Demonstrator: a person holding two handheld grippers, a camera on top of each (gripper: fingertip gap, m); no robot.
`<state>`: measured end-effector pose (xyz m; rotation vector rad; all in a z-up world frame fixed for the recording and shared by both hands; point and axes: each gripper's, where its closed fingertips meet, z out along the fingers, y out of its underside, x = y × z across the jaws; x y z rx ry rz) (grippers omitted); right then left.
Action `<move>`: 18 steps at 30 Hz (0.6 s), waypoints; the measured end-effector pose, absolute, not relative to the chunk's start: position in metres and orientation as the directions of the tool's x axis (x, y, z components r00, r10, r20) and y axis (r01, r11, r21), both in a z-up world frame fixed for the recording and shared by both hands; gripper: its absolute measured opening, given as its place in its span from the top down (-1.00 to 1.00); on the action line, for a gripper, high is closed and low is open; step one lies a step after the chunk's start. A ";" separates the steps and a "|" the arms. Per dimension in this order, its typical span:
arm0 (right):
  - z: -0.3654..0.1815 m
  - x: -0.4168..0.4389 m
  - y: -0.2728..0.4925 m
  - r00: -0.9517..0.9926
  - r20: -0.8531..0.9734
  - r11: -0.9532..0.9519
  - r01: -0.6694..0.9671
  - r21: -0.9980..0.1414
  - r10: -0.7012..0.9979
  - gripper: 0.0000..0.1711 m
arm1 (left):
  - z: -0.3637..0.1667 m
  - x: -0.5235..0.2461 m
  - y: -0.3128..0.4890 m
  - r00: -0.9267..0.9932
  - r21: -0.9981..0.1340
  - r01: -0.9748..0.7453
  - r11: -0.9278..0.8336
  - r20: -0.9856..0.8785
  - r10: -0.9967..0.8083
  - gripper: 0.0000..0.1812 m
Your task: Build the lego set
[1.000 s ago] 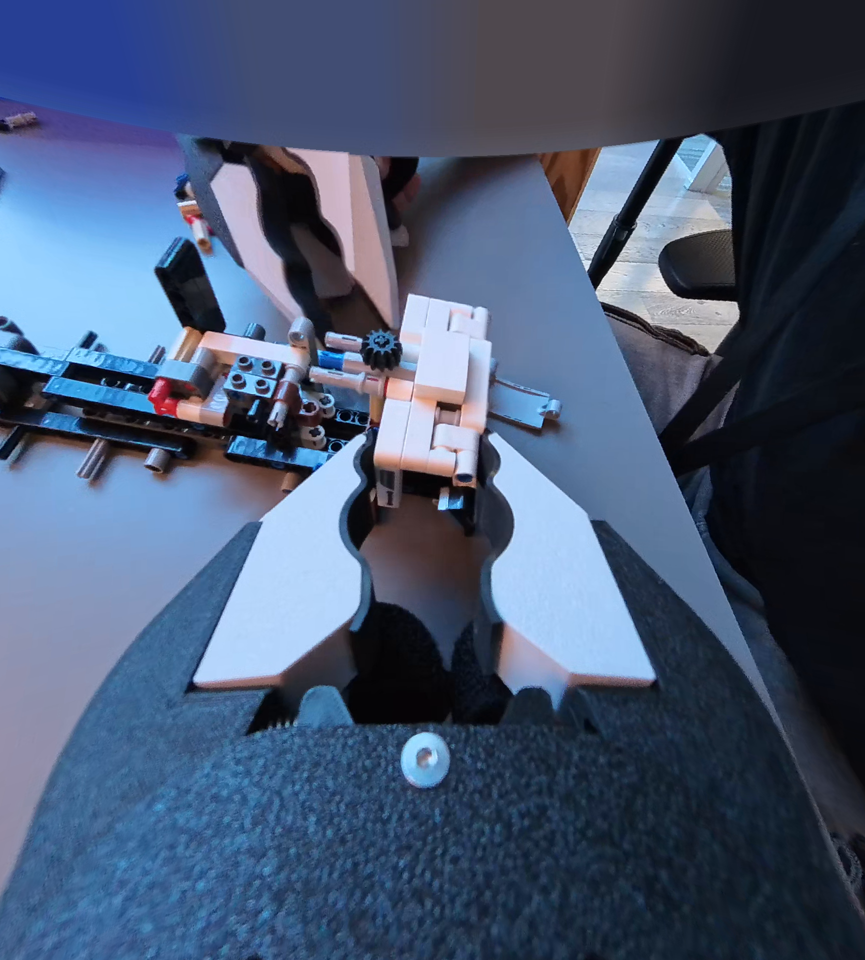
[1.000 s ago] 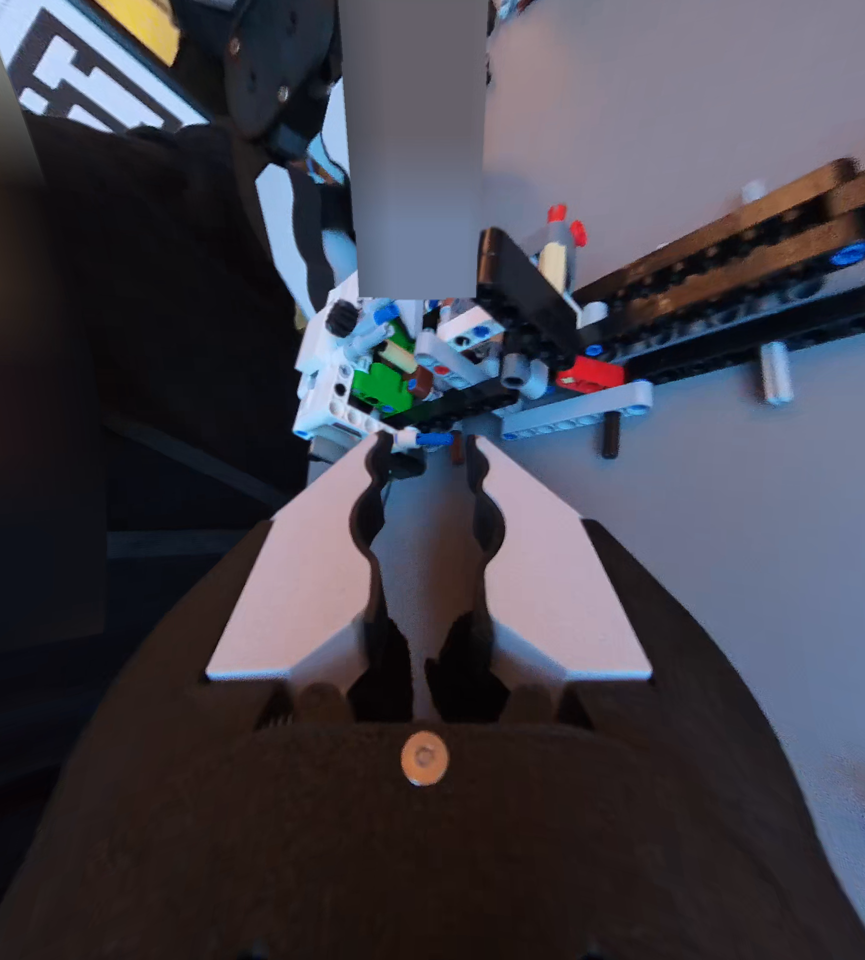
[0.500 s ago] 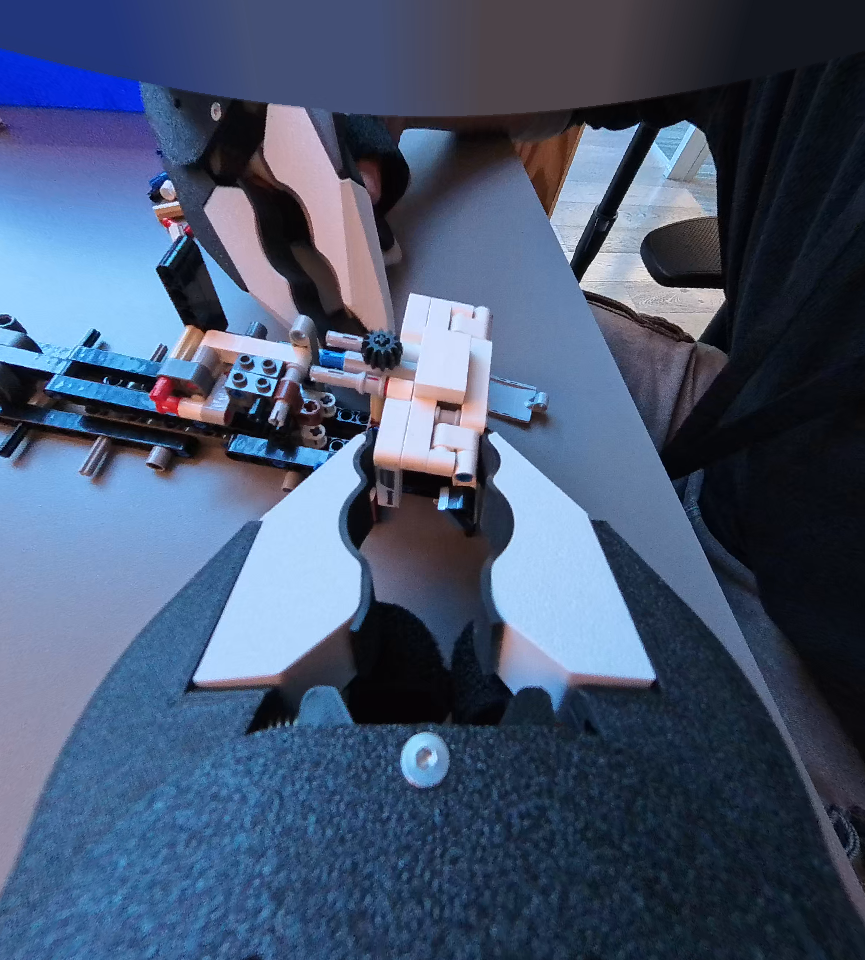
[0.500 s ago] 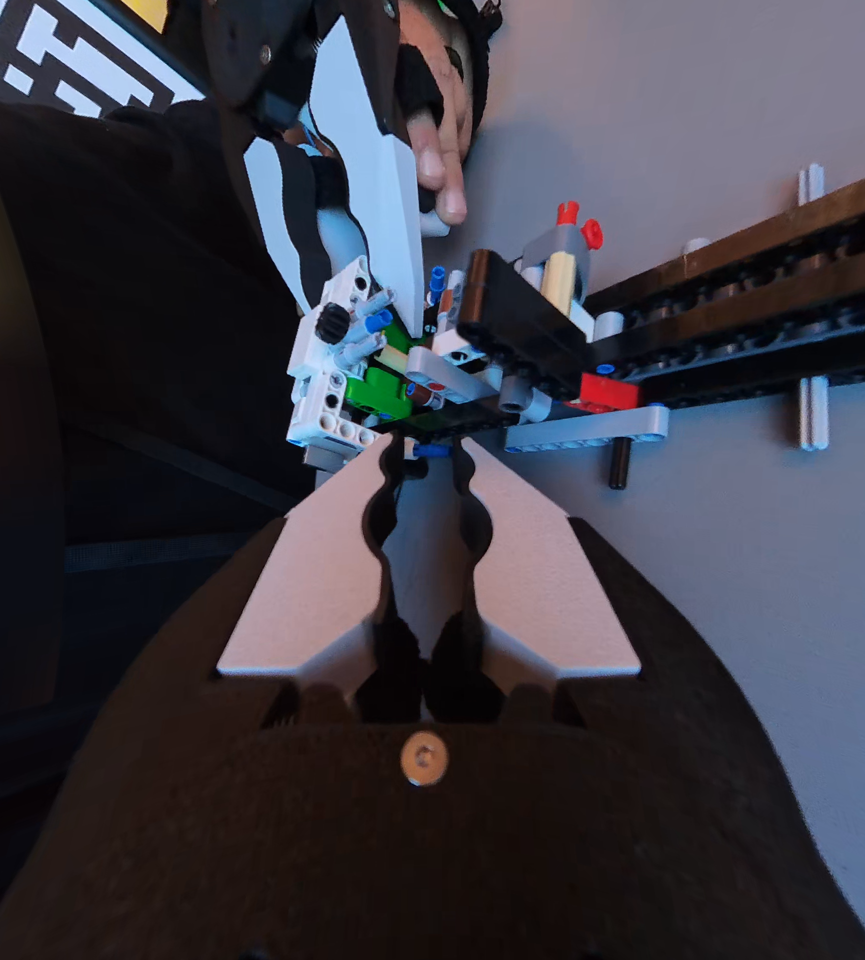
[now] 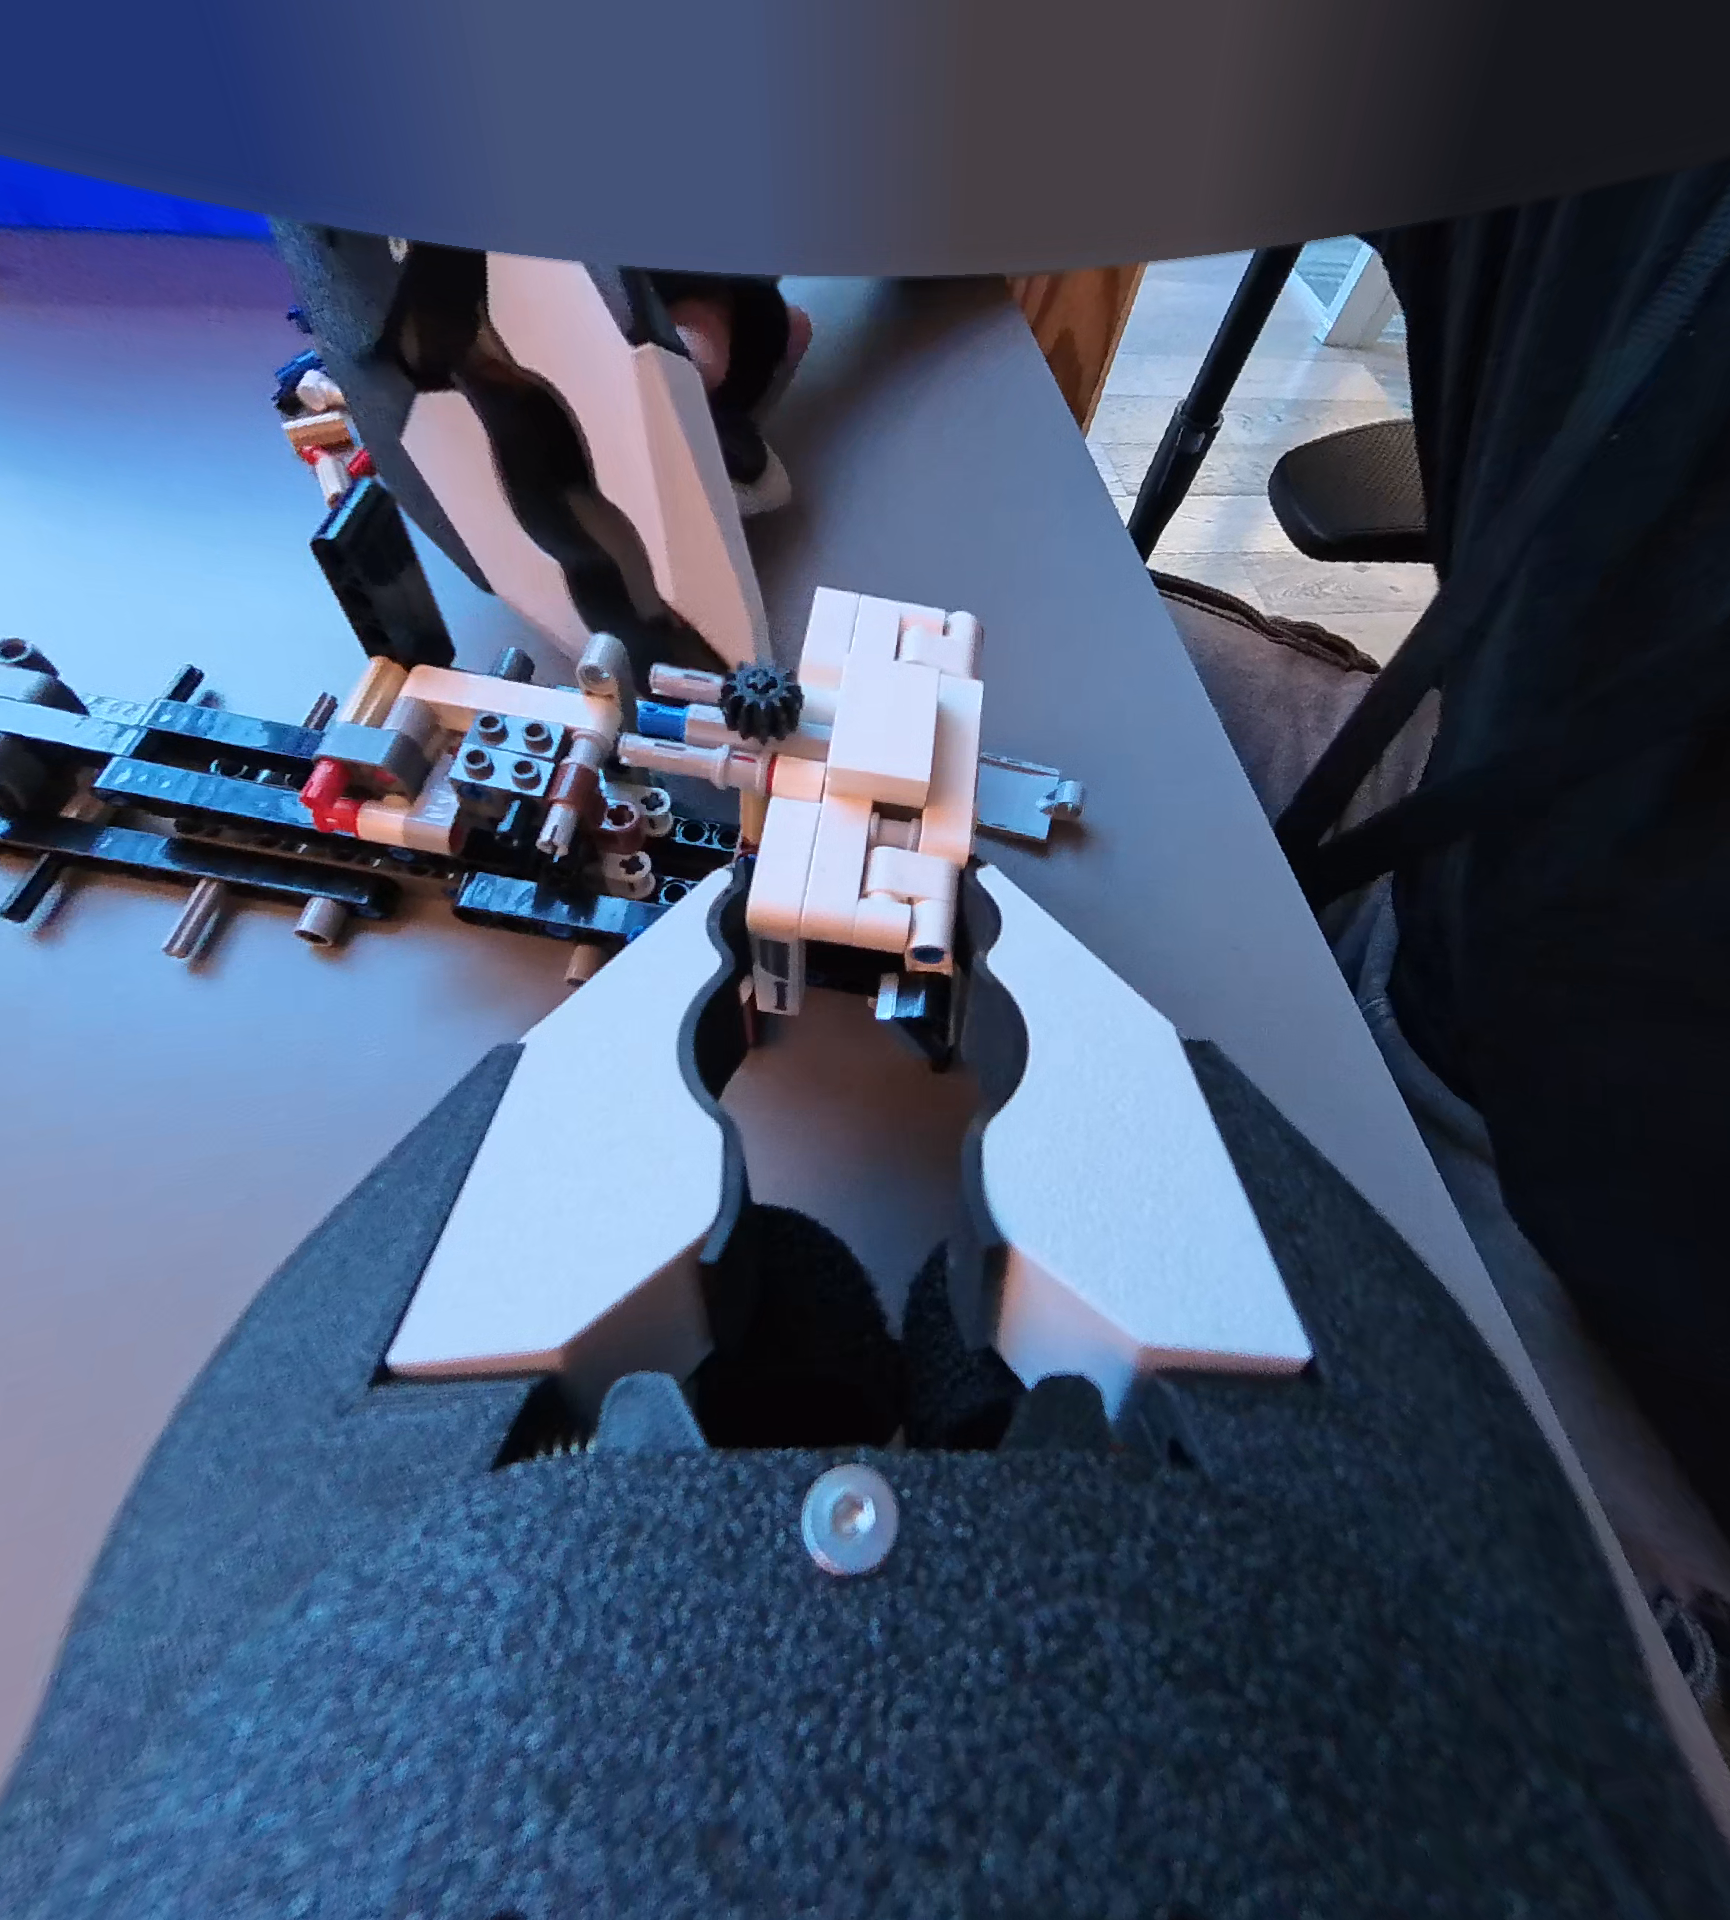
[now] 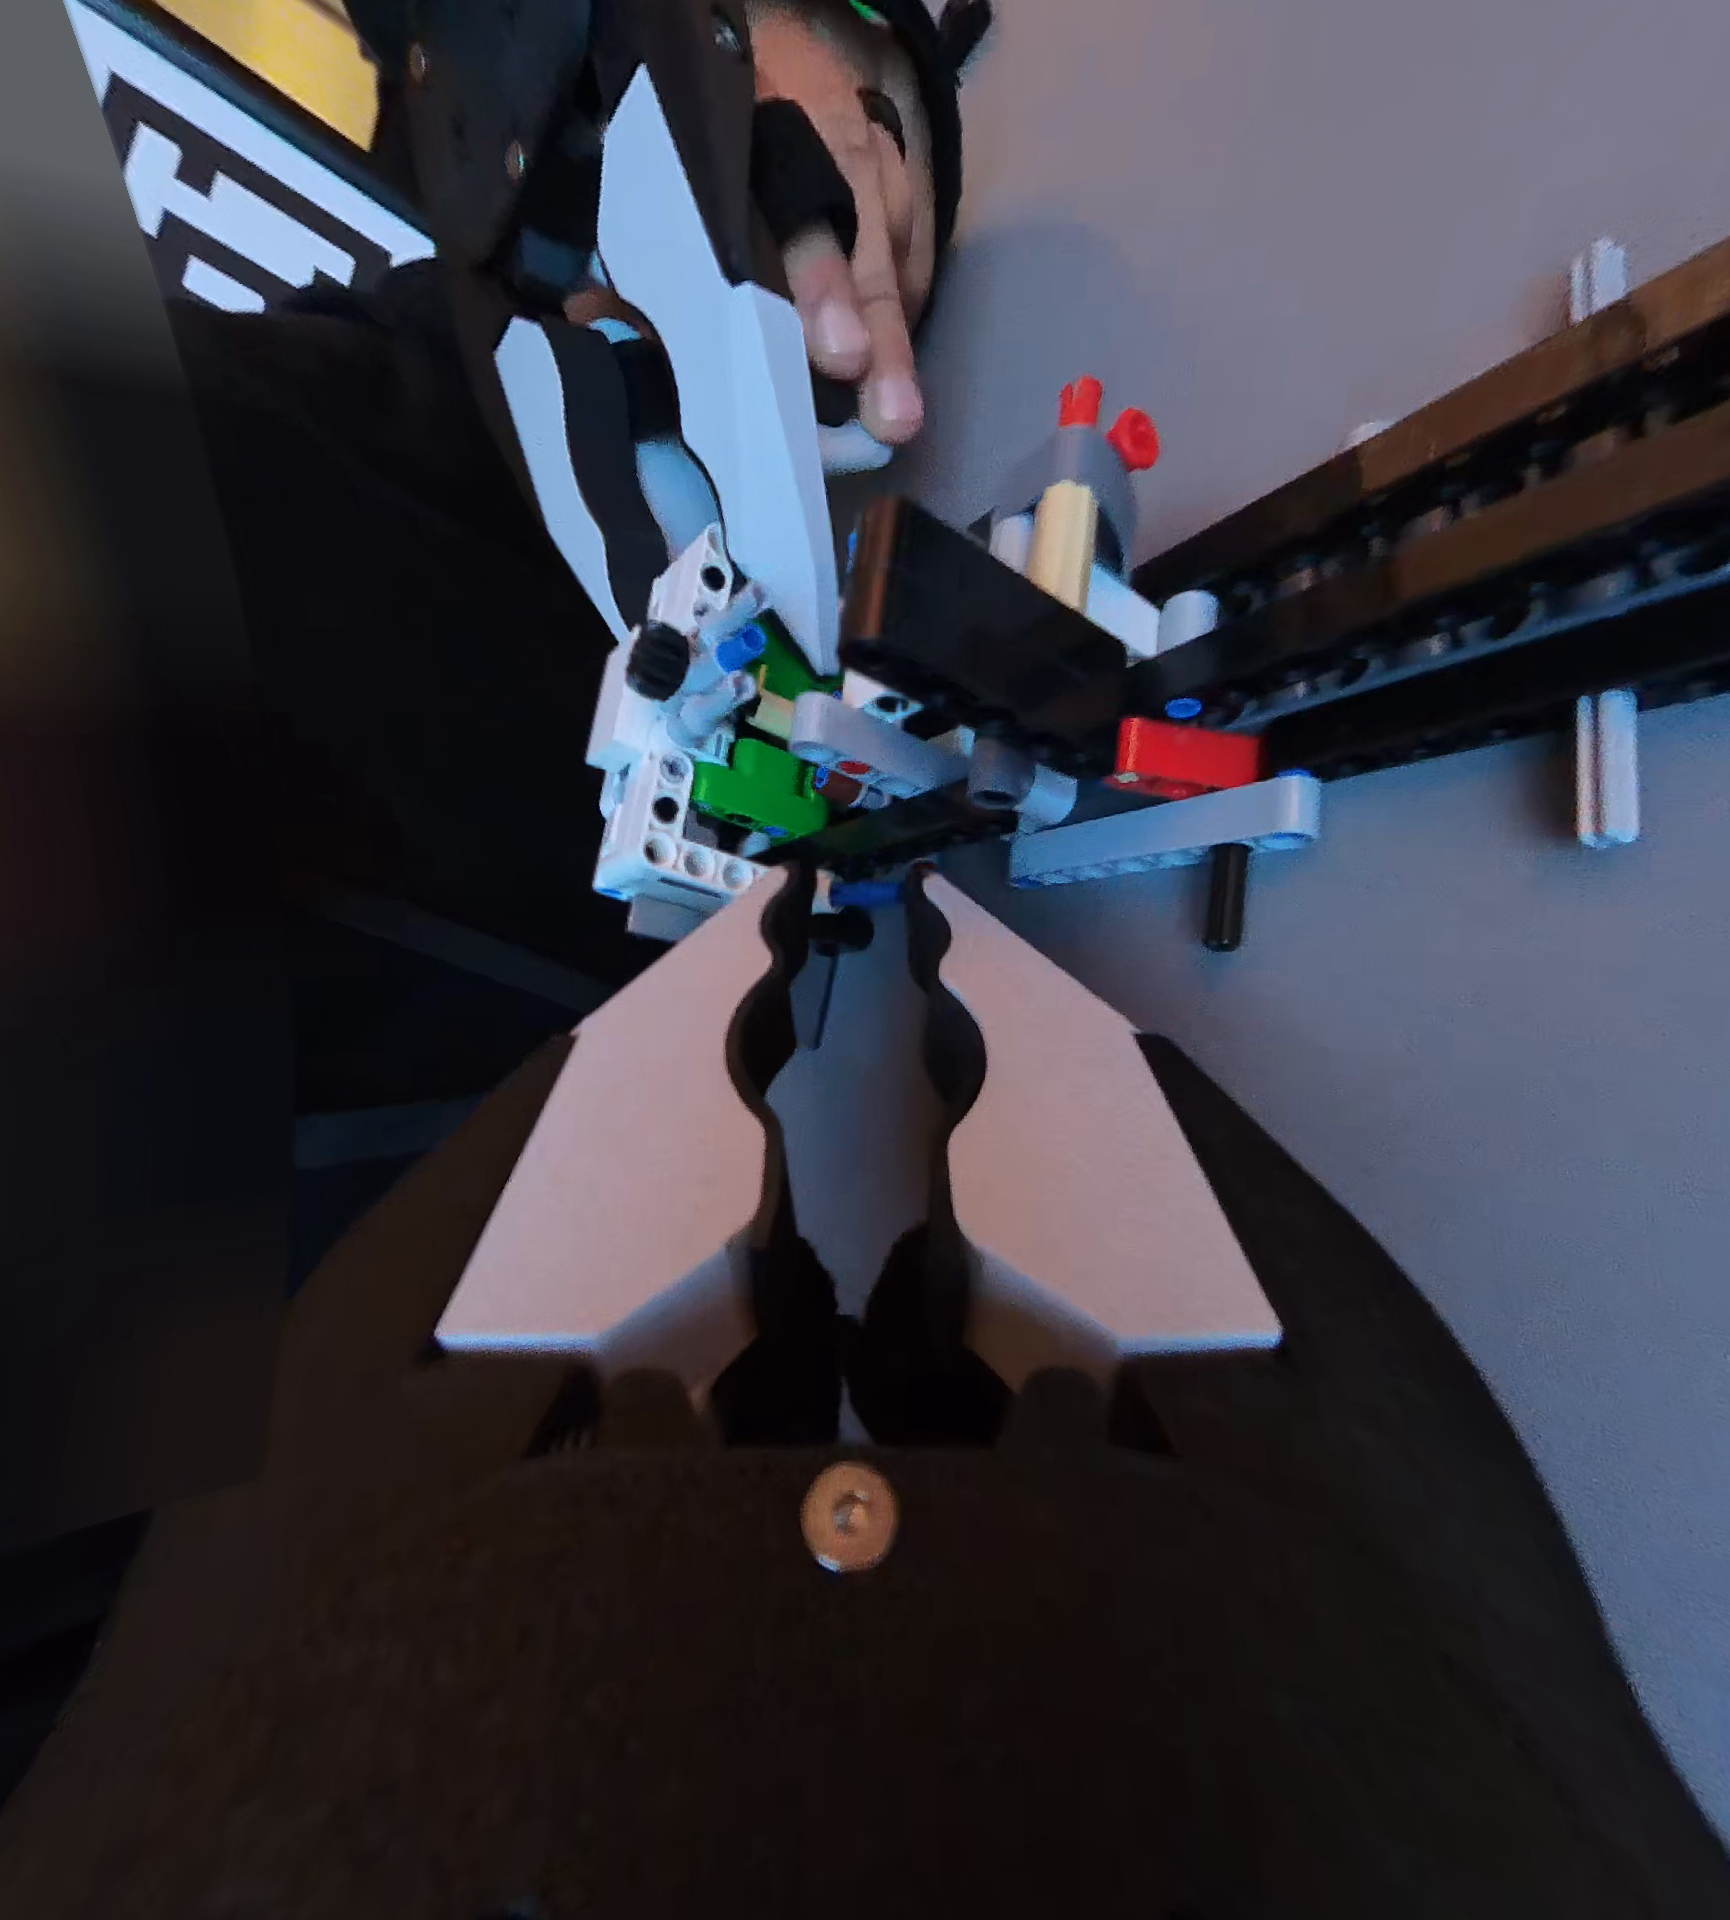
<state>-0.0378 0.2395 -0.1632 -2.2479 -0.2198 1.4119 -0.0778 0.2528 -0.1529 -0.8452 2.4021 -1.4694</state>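
A long black Lego chassis (image 5: 217, 790) lies on the grey table (image 5: 165, 1143), with a white block (image 5: 882, 790) and a black gear (image 5: 759, 703) at its near end. My left gripper (image 5: 853, 914) is shut on the white block end. In the right wrist view the left gripper (image 6: 726, 623) holds that same end (image 6: 653, 748). My right gripper (image 6: 856, 894) is narrowed around a small blue pin (image 6: 866, 894) at the model's edge. It reaches in from the far side in the left wrist view (image 5: 663, 644).
A loose black brick (image 5: 378, 571) and several small pieces (image 5: 321, 447) lie beyond the model. The table edge (image 5: 1204, 727) runs diagonally at right, with a person's dark clothing and a chair (image 5: 1349, 499) past it. A gloved hand (image 6: 861, 343) rests by the left gripper.
The right gripper has moved in to the model's edge and its jaws have narrowed around the blue pin. The left gripper keeps its hold on the white block.
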 end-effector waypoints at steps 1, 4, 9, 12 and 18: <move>-0.163 -0.038 0.240 0.450 -0.814 -0.879 -0.118 -0.462 0.367 0.81 | -0.153 -0.078 0.253 -0.817 -0.866 -0.364 0.343 0.120 -0.564 0.59; -0.165 -0.039 0.239 0.480 -0.794 -0.877 -0.096 -0.471 0.373 0.83 | -0.153 -0.078 0.252 -0.817 -0.866 -0.364 0.344 0.120 -0.564 0.59; -0.166 -0.040 0.239 0.522 -0.744 -0.852 -0.061 -0.520 0.417 0.86 | -0.153 -0.079 0.251 -0.818 -0.864 -0.366 0.345 0.123 -0.562 0.59; -0.166 -0.040 0.238 0.551 -0.709 -0.835 -0.041 -0.549 0.439 0.86 | -0.154 -0.079 0.250 -0.817 -0.862 -0.374 0.343 0.131 -0.562 0.59; -0.165 -0.039 0.237 0.555 -0.699 -0.822 -0.048 -0.568 0.451 0.87 | -0.154 -0.080 0.249 -0.818 -0.861 -0.377 0.341 0.137 -0.559 0.59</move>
